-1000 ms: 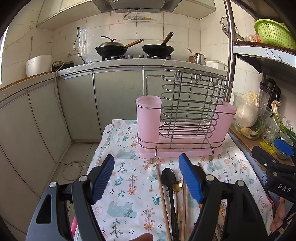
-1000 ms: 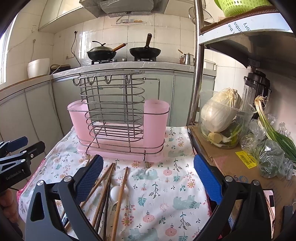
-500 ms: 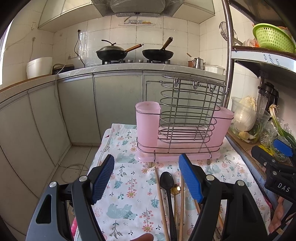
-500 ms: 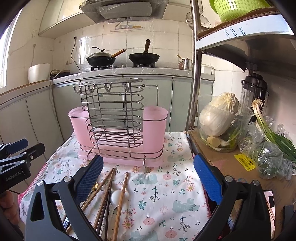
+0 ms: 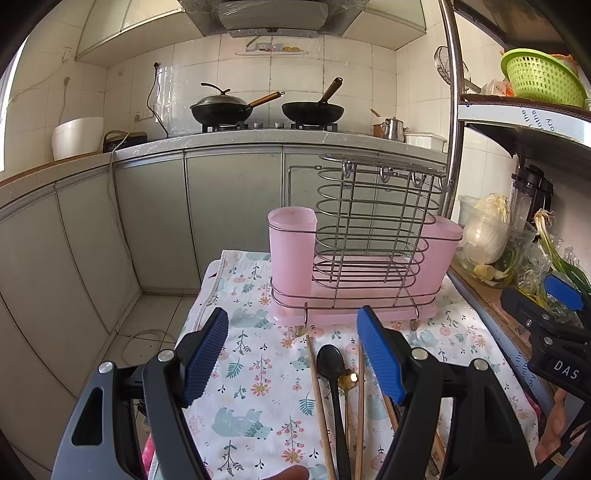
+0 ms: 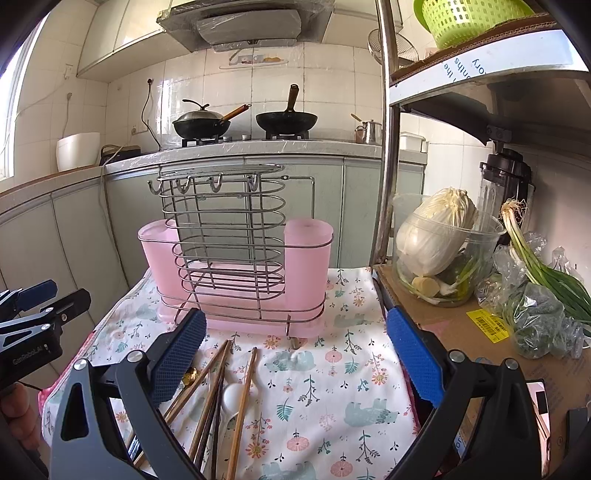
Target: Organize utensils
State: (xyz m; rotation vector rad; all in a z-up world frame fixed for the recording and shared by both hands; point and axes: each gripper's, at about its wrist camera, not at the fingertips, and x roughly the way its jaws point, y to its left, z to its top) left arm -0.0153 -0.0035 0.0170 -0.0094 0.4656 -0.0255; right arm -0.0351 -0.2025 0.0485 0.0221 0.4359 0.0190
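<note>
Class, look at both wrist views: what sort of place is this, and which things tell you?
Most likely a home kitchen. Two woks sit on a gas stove under a range hood, and a pink utensil rack stands on a floral cloth with chopsticks laid out.

Two fisheye views, each mounted on a hand-held gripper and looking forward along its blue-padded fingers. The left wrist view sits low over the near left part of the floral cloth (image 5: 258, 373), facing the pink utensil rack (image 5: 364, 266) at the cloth's far edge and the stove counter (image 5: 258, 142) behind. The right wrist view looks from the near right, equally close, facing the same way. Both share the rack, the cloth, the loose chopsticks (image 6: 242, 402) and the counter; each glimpses the other gripper at its frame edge.
</note>
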